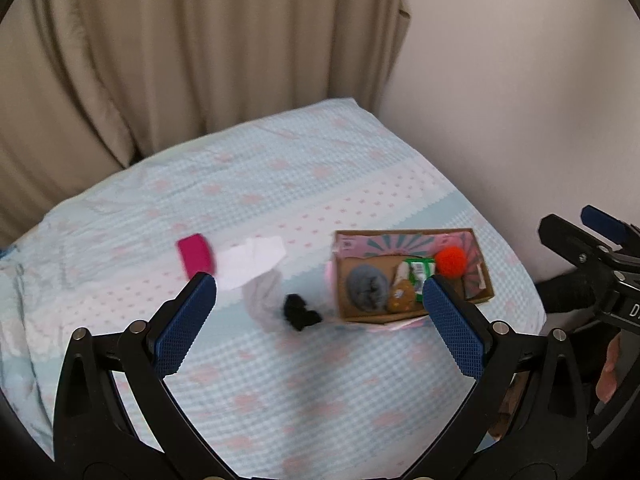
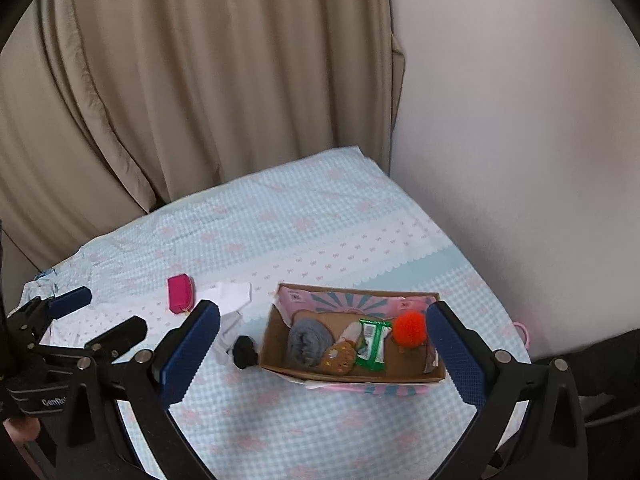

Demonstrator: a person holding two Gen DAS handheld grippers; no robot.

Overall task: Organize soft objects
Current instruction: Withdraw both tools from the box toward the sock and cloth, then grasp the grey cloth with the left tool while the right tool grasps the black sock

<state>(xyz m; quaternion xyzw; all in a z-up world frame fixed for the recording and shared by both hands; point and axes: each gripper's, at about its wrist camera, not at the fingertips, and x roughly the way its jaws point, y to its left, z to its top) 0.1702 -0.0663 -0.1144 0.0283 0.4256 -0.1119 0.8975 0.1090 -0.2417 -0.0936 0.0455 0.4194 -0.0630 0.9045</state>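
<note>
A cardboard box [image 1: 476, 276] [image 2: 276, 344] lies on the bed and holds a grey fuzzy roll [image 1: 366, 286] [image 2: 306, 340], a brown cookie-shaped toy [image 1: 401, 299] [image 2: 339, 357], a green packet [image 1: 418, 274] [image 2: 372, 344] and an orange pompom [image 1: 450, 262] [image 2: 409, 329]. Left of the box lie a small black soft item [image 1: 300, 312] [image 2: 244, 352], a white cloth [image 1: 256, 268] [image 2: 232, 300] and a pink pouch [image 1: 196, 258] [image 2: 179, 294]. My left gripper [image 1: 320, 292] hovers open above the black item. My right gripper [image 2: 324, 320] hovers open over the box, empty.
The bed [image 1: 280, 184] [image 2: 320, 220] has a pale blue and pink checked cover. Beige curtains [image 1: 180, 48] hang behind it and a plain wall [image 1: 520, 100] stands on the right. The right gripper's frame [image 1: 592, 256] shows at the left view's right edge.
</note>
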